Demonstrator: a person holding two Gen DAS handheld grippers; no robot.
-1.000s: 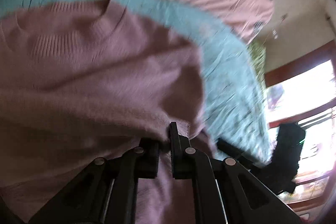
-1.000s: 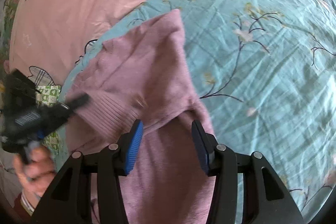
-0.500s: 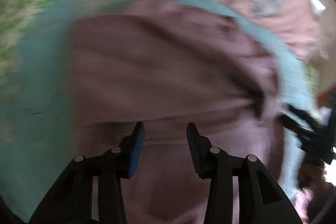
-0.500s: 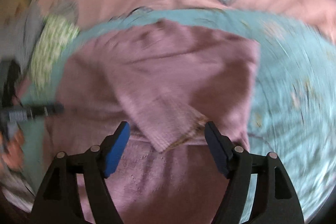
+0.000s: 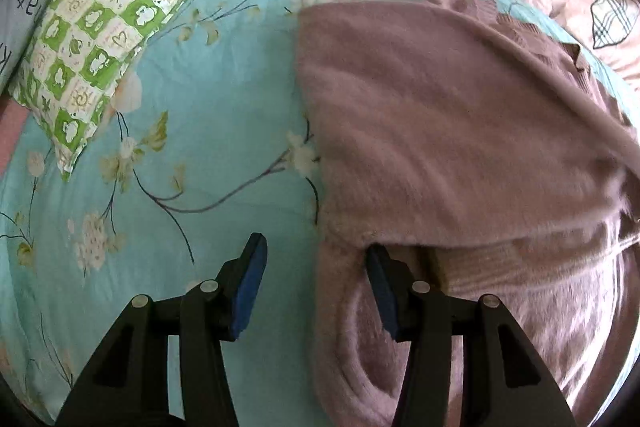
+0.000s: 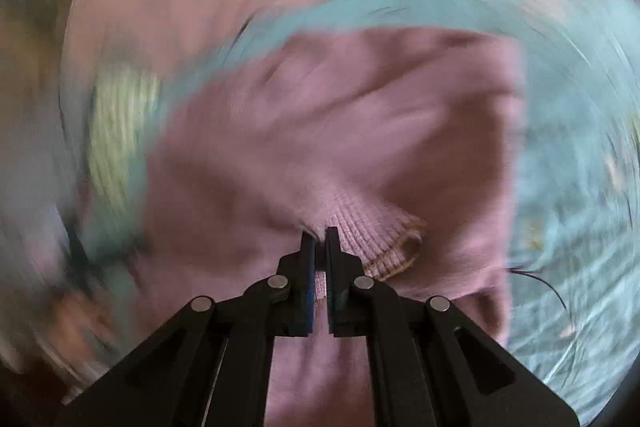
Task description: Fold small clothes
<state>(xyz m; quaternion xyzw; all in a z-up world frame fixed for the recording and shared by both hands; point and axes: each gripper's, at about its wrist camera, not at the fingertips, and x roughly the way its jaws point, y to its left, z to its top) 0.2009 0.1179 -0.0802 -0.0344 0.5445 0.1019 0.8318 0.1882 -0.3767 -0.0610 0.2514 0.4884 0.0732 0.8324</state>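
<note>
The right gripper [image 6: 320, 241] has just closed its black fingers [image 6: 334, 247] on the ribbed cuff of a mauve knitted sweater [image 6: 360, 131]; blurred turquoise floral bedding [image 6: 572, 187] lies right of them.

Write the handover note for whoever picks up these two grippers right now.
Left gripper: open, jaws have just been opening, nothing clamped; it straddles the left edge of the mauve sweater.
Right gripper: has just closed, shut on the sweater at the ribbed cuff of a sleeve.
Sweater lies on the teal floral quilt, one sleeve already folded across the body; green checked pillow at upper left.
Left to do, as I read it: lay the cuff down, then fold the body.
</note>
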